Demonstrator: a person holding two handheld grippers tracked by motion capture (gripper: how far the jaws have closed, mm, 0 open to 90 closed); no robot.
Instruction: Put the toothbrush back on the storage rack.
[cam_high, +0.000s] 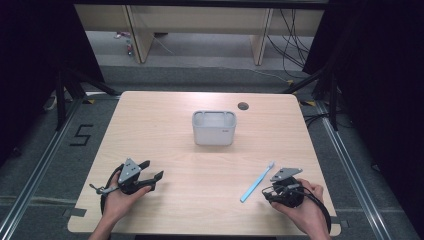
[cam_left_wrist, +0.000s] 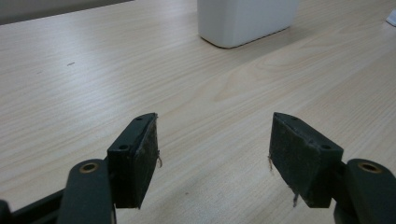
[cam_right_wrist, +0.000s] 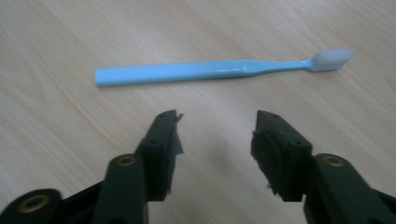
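The toothbrush (cam_right_wrist: 219, 70) is seen flat on the table (cam_high: 200, 165), just beyond the right gripper (cam_right_wrist: 217, 135), whose jaws are spread wide with nothing between them. The left gripper (cam_left_wrist: 212, 149) is likewise held wide and empty, pointed toward the holder (cam_high: 214, 128).

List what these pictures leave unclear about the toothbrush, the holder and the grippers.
- Inside of the grey holder: the high view is too shallow; its front wall hides the bottom.
- Holder in the left gripper view: cut off by the top edge, rim unseen.
- Toothbrush bristles: blurred in the right gripper view, small in the high view.
- Right gripper jaws in the high view: covered by its grey plate and the hand.
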